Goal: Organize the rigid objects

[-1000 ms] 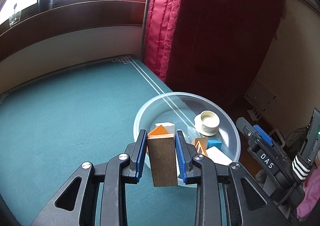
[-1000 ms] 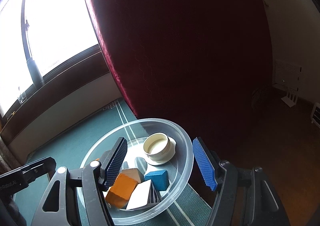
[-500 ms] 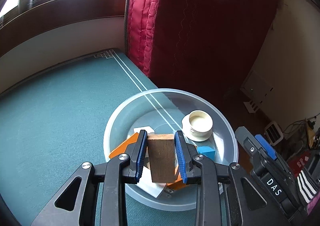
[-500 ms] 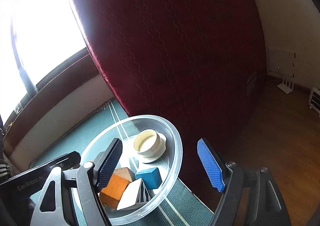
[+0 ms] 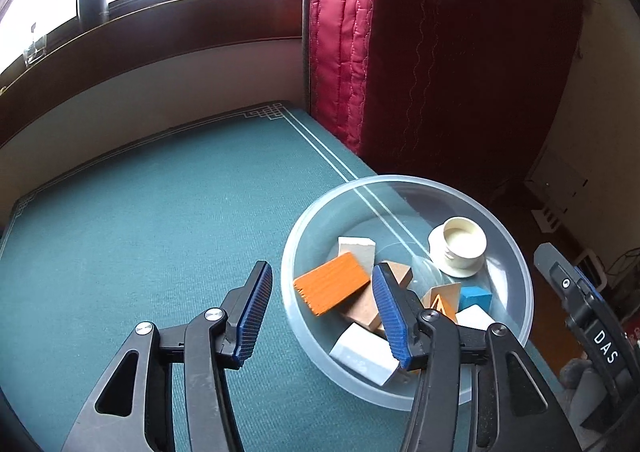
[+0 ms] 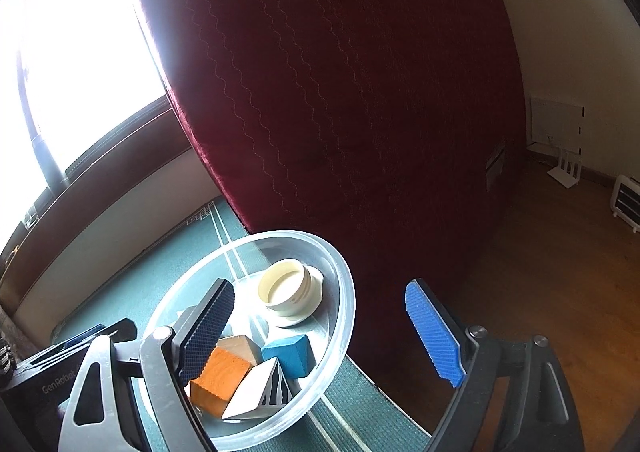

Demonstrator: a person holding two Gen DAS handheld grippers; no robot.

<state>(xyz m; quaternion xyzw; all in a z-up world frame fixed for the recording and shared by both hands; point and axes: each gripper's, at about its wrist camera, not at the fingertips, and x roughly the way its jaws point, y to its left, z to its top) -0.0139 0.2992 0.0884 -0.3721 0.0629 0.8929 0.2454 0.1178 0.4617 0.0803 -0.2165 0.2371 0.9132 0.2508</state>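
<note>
Clear bowl [image 5: 516, 252] on green table mat [image 5: 160, 232], holding orange block [image 5: 332, 288], brown block [image 5: 364, 308], white blocks, blue block [image 5: 474, 297] and cream cup [image 5: 464, 242].

Left gripper [image 5: 324, 308]: jaws opening, nothing pressed between them; orange block lies between and beyond the tips, right finger over the bowl.

Right gripper [image 6: 320, 328]: jaws opening wide, empty; left finger over the bowl, cup just ahead.
</note>
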